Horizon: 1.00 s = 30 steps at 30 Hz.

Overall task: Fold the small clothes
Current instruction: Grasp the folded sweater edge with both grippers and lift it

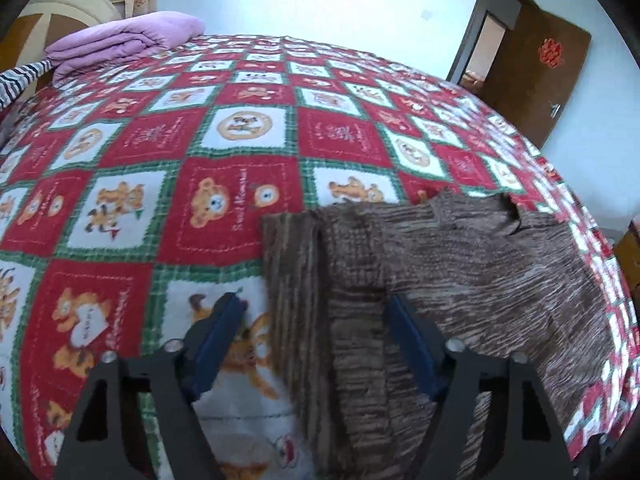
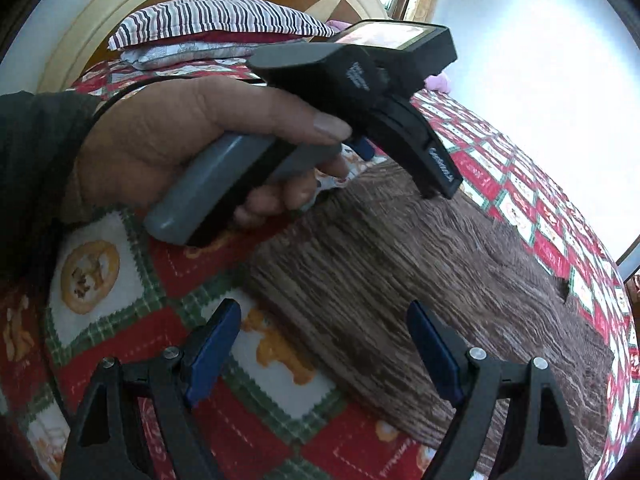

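Note:
A brown knitted garment (image 1: 460, 264) lies flat on a red, white and green bear-patterned bedspread (image 1: 160, 160), near the bed's right edge. In the left wrist view my left gripper (image 1: 312, 320) stands open astride the garment's folded left edge. Its left finger is over the bedspread and its right finger over the knit, and the pads do not press the cloth. In the right wrist view my right gripper (image 2: 324, 332) is open just above the near edge of the garment (image 2: 400, 260). A person's hand (image 2: 180, 140) holds the other gripper's grey handle (image 2: 208, 196) beyond it.
A folded purple blanket (image 1: 120, 40) lies at the far left of the bed. A striped pillow (image 2: 216, 20) rests against the cream and brown headboard (image 2: 120, 12). A brown door (image 1: 532, 76) stands open past the bed's right edge.

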{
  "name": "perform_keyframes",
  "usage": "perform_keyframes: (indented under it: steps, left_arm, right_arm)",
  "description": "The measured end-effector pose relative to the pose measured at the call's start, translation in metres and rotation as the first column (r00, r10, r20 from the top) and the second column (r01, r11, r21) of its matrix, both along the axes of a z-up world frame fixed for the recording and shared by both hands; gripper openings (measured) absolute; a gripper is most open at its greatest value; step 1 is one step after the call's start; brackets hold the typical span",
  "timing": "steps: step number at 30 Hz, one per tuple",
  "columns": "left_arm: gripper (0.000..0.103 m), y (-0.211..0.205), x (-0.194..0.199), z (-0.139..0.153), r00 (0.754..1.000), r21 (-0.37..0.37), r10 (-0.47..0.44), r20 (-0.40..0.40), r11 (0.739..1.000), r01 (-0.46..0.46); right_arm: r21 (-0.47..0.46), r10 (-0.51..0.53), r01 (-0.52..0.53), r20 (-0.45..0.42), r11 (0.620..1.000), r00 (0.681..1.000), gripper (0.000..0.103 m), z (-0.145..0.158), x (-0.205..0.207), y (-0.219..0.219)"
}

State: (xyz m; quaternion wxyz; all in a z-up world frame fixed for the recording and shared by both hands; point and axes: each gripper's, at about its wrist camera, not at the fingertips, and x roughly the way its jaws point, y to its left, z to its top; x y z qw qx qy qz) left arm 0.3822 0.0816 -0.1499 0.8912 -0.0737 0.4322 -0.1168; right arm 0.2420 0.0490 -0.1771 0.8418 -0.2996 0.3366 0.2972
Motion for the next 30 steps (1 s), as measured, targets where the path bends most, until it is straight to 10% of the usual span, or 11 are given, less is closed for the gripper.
perform_keyframes:
  steps: [8,12,30]
  left_arm:
    - [0.017,0.002,0.002,-0.003,0.999,-0.092,-0.039,0.007,0.995,0.04]
    - [0.013,0.012,0.002,-0.004,1.0,-0.166,-0.029,0.003,0.986,0.029]
    - [0.012,0.001,-0.001,0.035,0.999,-0.342,-0.028,-0.046,0.94,0.01]
  right_arm:
    - [0.042,0.016,-0.014,-0.05,0.999,0.999,0.033,-0.001,0.006,0.006]
    - [0.056,0.04,-0.037,-0.052,0.998,0.998,0.011,0.0,0.0,0.006]
    - [0.339,-0.015,0.053,-0.116,0.939,0.993,0.004,0.04,0.0,-0.058]
